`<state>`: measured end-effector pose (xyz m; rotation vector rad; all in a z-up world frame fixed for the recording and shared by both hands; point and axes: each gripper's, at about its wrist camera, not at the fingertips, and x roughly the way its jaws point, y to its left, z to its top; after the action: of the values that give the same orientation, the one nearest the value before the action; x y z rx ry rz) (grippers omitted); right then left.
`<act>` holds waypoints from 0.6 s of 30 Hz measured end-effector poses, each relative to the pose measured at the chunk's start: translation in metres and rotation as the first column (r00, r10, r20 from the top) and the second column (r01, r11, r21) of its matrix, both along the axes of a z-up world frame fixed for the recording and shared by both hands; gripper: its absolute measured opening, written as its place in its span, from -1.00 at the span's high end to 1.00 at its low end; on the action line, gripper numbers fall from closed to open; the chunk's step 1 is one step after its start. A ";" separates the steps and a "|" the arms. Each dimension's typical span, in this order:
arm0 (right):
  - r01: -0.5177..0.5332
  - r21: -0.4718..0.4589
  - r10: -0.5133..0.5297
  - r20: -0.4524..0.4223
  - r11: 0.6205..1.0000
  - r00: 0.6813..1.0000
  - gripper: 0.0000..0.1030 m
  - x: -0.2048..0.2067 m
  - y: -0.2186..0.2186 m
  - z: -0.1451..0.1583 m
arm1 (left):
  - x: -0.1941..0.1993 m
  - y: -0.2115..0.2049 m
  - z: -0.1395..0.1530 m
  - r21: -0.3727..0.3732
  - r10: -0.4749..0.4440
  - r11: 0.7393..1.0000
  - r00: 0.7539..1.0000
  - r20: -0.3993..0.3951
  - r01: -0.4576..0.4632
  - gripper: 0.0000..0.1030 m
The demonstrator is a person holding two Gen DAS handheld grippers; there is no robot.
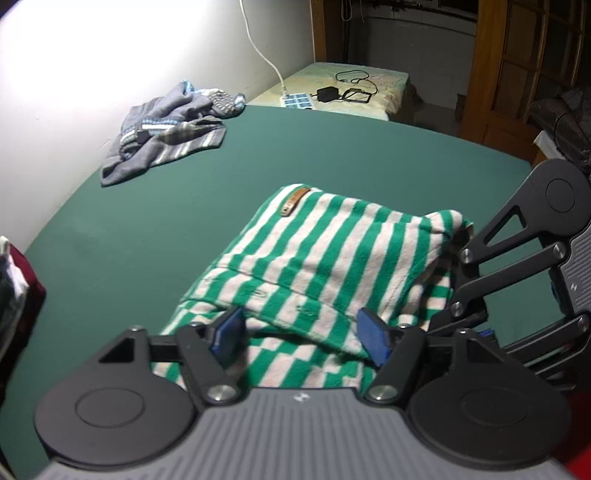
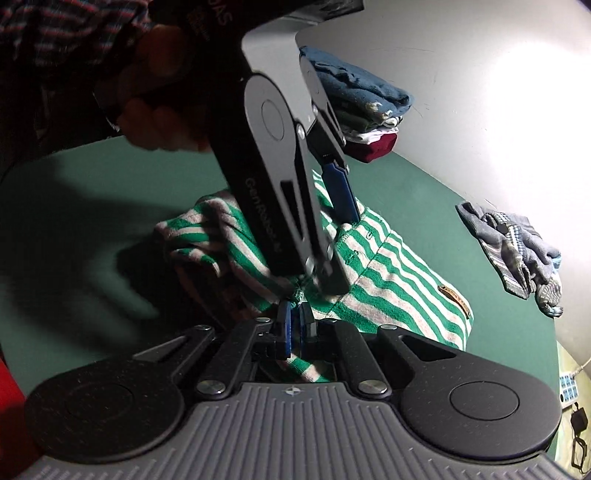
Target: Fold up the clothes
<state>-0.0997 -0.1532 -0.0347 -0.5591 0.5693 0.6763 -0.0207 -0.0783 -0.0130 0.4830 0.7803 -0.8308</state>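
Stripes of green and white marked the garment (image 1: 325, 254) lying near on the green table (image 1: 147, 229), its right corner pinched by the right tongs (image 2: 294, 326), seemingly to anchor the fold, while the left tongs (image 1: 301, 334) stood spread over its near hem.

The left claw (image 1: 299, 334) points steeply down, its two blue pads (image 1: 227, 332) standing wide apart and pressing on nothing. The right claw (image 2: 294, 326) also slants down, its jaws drawn almost together with a small fold of striped cloth (image 2: 388, 273) pinched between the pads. In the right wrist view the left claw crosses just in front of the right one, and the person's hand (image 2: 159, 110) grips its handle above, in a striped sleeve (image 2: 55, 33).
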 end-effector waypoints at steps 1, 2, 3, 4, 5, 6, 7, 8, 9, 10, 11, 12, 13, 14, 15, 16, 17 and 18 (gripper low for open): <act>0.003 0.003 -0.003 -0.002 1.000 1.000 0.91 0.000 0.000 0.000 | 0.000 -0.003 -0.003 -0.010 0.007 1.000 1.000 -0.006 -0.008 -0.45; 0.006 0.006 -0.006 -0.003 1.000 1.000 0.90 0.001 0.000 0.000 | -0.001 -0.006 -0.006 -0.024 0.013 1.000 1.000 -0.012 -0.013 -0.46; 0.009 0.009 -0.009 -0.005 1.000 1.000 0.90 0.001 0.000 0.000 | -0.002 -0.009 -0.007 -0.035 0.019 0.999 1.000 -0.014 -0.019 -0.46; 0.012 0.012 -0.012 -0.007 1.000 1.000 0.90 0.002 0.000 0.000 | -0.003 -0.010 -0.008 -0.042 0.024 0.999 1.000 -0.013 -0.024 -0.46; 0.015 0.015 -0.015 -0.009 1.000 1.000 0.90 0.002 0.001 0.001 | -0.003 -0.010 -0.007 -0.046 0.028 0.999 1.000 -0.014 -0.028 -0.46; 0.018 0.018 -0.017 -0.010 1.000 1.000 0.90 0.003 0.001 0.001 | -0.003 -0.007 -0.005 -0.053 0.033 0.998 0.999 -0.018 -0.034 -0.43; 0.017 0.022 -0.017 -0.009 1.000 1.000 0.90 0.003 0.000 0.002 | -0.004 -0.002 -0.001 -0.062 0.043 0.997 0.999 -0.026 -0.044 -0.42; 0.016 0.027 -0.016 -0.008 1.000 1.000 0.90 0.003 -0.001 0.003 | -0.004 0.005 0.004 -0.073 0.054 0.996 0.998 -0.038 -0.056 -0.39; 0.015 0.031 -0.014 -0.008 0.999 1.000 0.89 0.002 -0.002 0.004 | -0.005 0.011 0.010 -0.084 0.064 0.994 0.997 -0.047 -0.067 -0.35; 0.006 0.033 -0.006 0.000 0.999 1.000 0.87 0.000 -0.004 0.006 | -0.008 0.018 0.017 -0.093 0.071 0.993 0.997 -0.040 -0.075 -0.34; -0.002 0.035 0.002 0.008 0.999 1.000 0.85 -0.003 -0.007 0.009 | -0.011 0.025 0.024 -0.102 0.079 0.991 0.996 -0.034 -0.082 -0.34; -0.019 0.035 0.018 0.013 0.999 1.000 0.85 -0.004 -0.009 0.013 | -0.015 0.031 0.032 -0.112 0.086 0.990 0.996 -0.025 -0.088 -0.34; -0.037 0.040 0.036 0.019 0.999 0.999 0.87 -0.006 -0.012 0.018 | -0.019 0.036 0.040 -0.123 0.087 0.989 0.996 -0.006 -0.087 -0.34; -0.038 0.062 0.036 0.028 0.997 0.999 0.88 -0.006 -0.017 0.025 | -0.023 0.041 0.048 -0.135 0.089 0.987 0.996 0.011 -0.087 -0.37; -0.038 0.086 0.035 0.035 0.996 0.999 0.88 -0.006 -0.022 0.032 | -0.025 0.045 0.053 -0.144 0.094 0.986 0.995 0.023 -0.090 -0.46; -0.015 0.120 0.013 0.017 0.993 1.000 0.88 -0.001 -0.026 0.037 | -0.024 0.045 0.053 -0.136 0.100 0.986 0.994 0.031 -0.095 -0.50; 0.008 0.152 -0.008 -0.001 0.988 1.000 0.87 0.004 -0.030 0.042 | -0.023 0.046 0.052 -0.129 0.106 0.987 0.994 0.036 -0.101 -0.49; 0.018 0.150 -0.019 0.002 0.989 1.000 0.87 0.007 -0.027 0.039 | -0.020 0.045 0.047 -0.118 0.113 0.987 0.993 0.019 -0.110 -0.46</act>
<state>-0.0926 -0.1805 0.0040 -0.4143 0.5147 0.6941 -0.0406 -0.0329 0.0338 0.3422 0.7237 -0.7604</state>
